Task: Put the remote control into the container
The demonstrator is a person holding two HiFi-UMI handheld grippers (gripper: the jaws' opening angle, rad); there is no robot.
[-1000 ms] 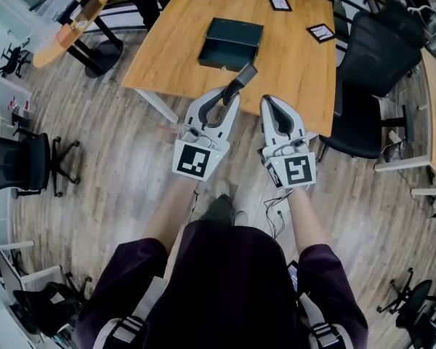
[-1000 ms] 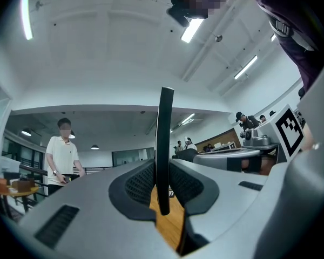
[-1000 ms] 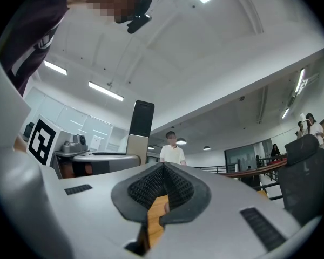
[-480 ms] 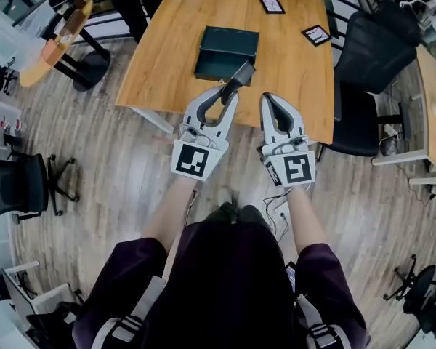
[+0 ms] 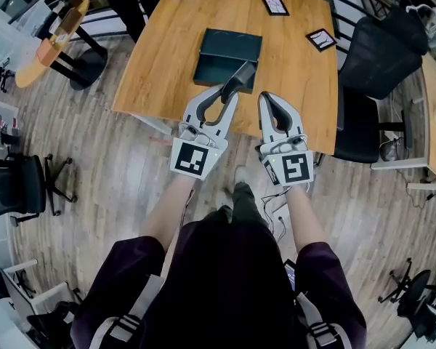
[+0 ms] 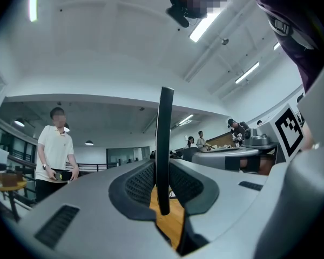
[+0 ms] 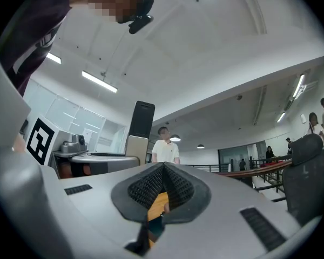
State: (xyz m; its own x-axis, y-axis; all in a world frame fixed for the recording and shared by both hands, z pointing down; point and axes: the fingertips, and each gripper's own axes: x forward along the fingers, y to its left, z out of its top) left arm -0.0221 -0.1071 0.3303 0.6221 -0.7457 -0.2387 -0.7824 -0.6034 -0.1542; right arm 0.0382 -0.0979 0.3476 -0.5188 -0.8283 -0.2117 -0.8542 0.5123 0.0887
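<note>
Remote control point(image 5: 241, 76), a dark flat slab, is pinched by its near end in the left gripper point(image 5: 227, 93) and slants up and away from the person. In the left gripper view we see it edge-on as a thin black bar standing upright, with the ribbed pads point(image 6: 139, 183) pressed on its two faces. Nearest to us in the head view are the person's dark-clad lap and bare forearms. Beyond them come the two marker cubes, left point(image 5: 191, 158) and right point(image 5: 291, 169). The right gripper point(image 5: 270, 99) is held just beside the left one, level with it, at the near edge of the wooden table point(image 5: 298, 86). In the right gripper view we see its pads closed on each other with nothing between them. The remote's far end shows against the near right corner of the container point(image 5: 229, 49), a dark green open box lying on the table. We cannot tell how high above the table the remote is held; it is not inside the container. Farther along the table lie two small black-framed cards, one point(image 5: 321, 38) near the right edge and one point(image 5: 275, 6) at the far end. A black office chair point(image 5: 378, 53) stands at the table's right side. In the left gripper view, a person in a white shirt point(image 6: 54, 150) stands in the background at the left.
</note>
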